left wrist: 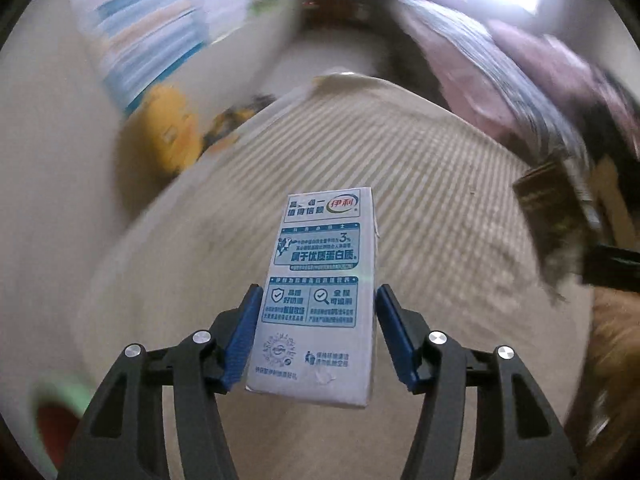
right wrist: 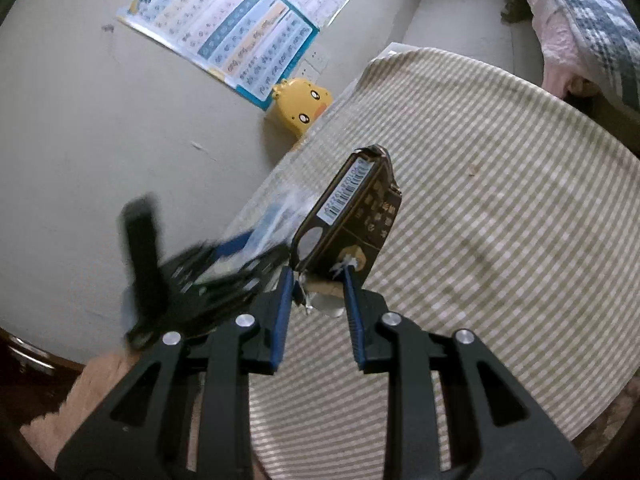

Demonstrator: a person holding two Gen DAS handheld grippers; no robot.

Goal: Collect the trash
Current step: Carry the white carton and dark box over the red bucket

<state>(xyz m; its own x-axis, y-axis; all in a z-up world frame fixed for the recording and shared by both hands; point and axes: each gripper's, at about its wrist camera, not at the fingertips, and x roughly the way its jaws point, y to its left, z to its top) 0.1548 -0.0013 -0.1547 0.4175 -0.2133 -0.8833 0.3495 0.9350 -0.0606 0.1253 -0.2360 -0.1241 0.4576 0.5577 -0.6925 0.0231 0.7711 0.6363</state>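
Note:
My left gripper (left wrist: 317, 296) is shut on a white and blue milk carton (left wrist: 318, 288) and holds it above the striped tablecloth (left wrist: 420, 168). The carton stands up between the blue pads (left wrist: 244, 336). My right gripper (right wrist: 316, 278) is shut on a dark brown and gold carton (right wrist: 356, 224) with a barcode label, torn at its lower end, held tilted over the striped tablecloth (right wrist: 500, 200). That dark carton also shows blurred in the left wrist view (left wrist: 556, 208). The left gripper shows blurred at the left of the right wrist view (right wrist: 192, 272).
A yellow duck-shaped toy (right wrist: 302, 106) sits at the table's far edge against the wall. A colourful chart poster (right wrist: 236, 28) hangs on the wall. Pink and checked bedding (right wrist: 580, 20) lies at the back right. A red and green object (left wrist: 56, 412) is at lower left.

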